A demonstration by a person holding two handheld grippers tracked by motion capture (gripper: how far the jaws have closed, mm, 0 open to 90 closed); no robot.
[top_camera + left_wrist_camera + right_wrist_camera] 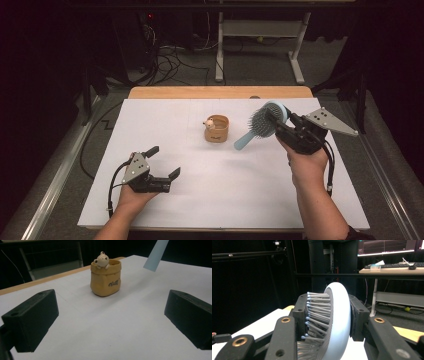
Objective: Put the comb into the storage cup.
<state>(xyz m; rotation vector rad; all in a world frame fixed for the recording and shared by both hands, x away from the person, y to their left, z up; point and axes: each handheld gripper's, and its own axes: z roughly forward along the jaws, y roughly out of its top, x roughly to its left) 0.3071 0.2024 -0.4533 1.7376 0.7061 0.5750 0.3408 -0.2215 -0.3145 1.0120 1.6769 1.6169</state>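
A: Start at the right tool [278, 124] — what has it got?

B: A pale blue hairbrush [262, 125]. The jaws are clamped on the brush head: in the right gripper view one pad presses into the bristles [315, 315] and the other on the smooth back, the head [332, 322] standing on edge between them. In the high view the brush is held up off the desk [225, 190], at the right side, its handle slanting down and left toward the little pot [216, 128].

A: And the left tool [162, 162]?

B: Jaws wide apart with nothing between them, resting low at the near left of the desk, aimed at the pot.

A: So which step is this?

B: I'd judge the brush is lifted and being carried — the likely aim is the pot, a tan sack-shaped holder with a small bear figure [102, 260] at its rim. The handle tip [155, 255] hangs in the air just beside the pot, not yet over its mouth.

A: What does the next move call for?

B: Probably tipping the handle downward and lining it up over the opening; the pot is small and could topple if nudged.

A: Any writing?

B: A dark script word on the pot's front [114, 283] — it looks like "Ball" or similar, but I can't read it surely.
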